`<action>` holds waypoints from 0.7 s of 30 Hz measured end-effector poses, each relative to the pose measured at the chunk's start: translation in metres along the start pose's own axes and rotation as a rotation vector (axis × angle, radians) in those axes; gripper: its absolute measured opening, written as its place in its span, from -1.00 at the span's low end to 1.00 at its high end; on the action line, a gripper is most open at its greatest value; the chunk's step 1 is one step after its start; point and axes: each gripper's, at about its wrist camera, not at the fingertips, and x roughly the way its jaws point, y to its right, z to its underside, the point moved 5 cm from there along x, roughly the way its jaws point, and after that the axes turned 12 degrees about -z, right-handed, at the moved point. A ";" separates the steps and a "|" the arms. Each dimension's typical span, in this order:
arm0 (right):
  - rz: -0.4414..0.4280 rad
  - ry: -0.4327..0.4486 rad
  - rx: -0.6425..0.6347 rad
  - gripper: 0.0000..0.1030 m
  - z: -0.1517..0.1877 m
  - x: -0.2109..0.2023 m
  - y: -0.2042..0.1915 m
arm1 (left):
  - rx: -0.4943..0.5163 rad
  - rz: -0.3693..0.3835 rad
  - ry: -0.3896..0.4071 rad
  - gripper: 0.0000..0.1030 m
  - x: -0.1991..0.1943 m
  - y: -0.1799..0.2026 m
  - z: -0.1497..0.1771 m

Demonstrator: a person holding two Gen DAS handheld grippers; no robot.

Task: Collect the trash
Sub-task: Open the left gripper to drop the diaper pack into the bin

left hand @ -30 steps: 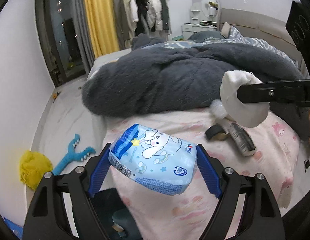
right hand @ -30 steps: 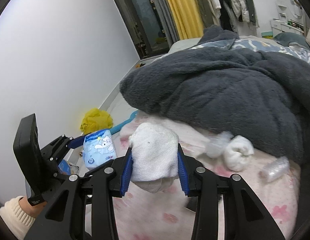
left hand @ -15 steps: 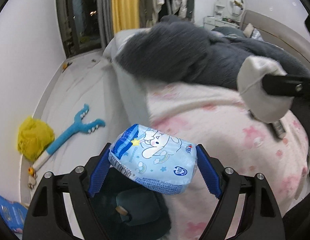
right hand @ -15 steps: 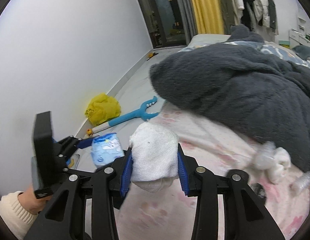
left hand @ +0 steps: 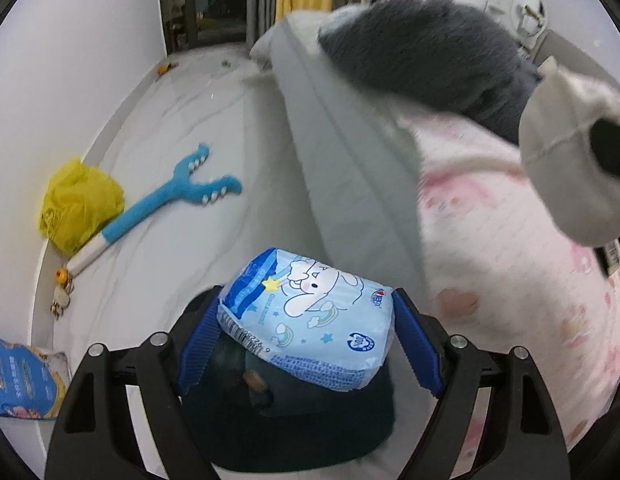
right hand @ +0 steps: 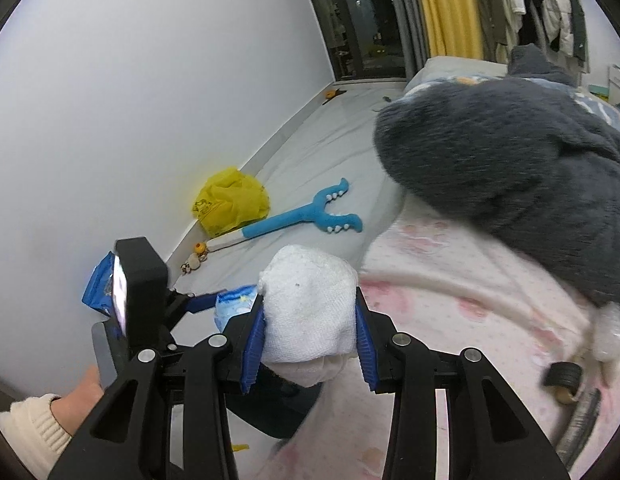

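My left gripper is shut on a light blue tissue pack with a cartoon print, held above a dark bin that stands on the floor beside the bed. My right gripper is shut on a white cloth wad, held over the pink bed edge. The wad also shows at the right of the left wrist view. The pack and the left gripper body show low left in the right wrist view. The bin shows below the wad there.
A yellow plastic bag and a blue plush stick toy lie on the floor by the wall. A blue packet lies at the low left. A dark fluffy blanket covers the pink bed sheet. Small items lie on the bed.
Both grippers have swung left away from the bed toward the floor side, each still holding its item. The dark bin now sits more fully below the left gripper.
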 end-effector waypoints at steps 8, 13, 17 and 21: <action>-0.032 -0.035 -0.016 -0.21 -0.003 0.034 -0.027 | -0.032 -0.003 -0.146 0.63 0.026 -0.023 0.028; -0.038 -0.067 -0.028 -0.21 -0.004 0.054 -0.041 | -0.067 0.004 -0.241 0.63 0.042 -0.042 0.049; -0.040 -0.102 -0.029 -0.21 -0.002 0.079 -0.049 | -0.083 0.014 -0.291 0.70 0.047 -0.054 0.061; -0.037 -0.131 -0.024 -0.21 0.002 0.099 -0.053 | -0.082 0.017 -0.294 0.81 0.044 -0.061 0.064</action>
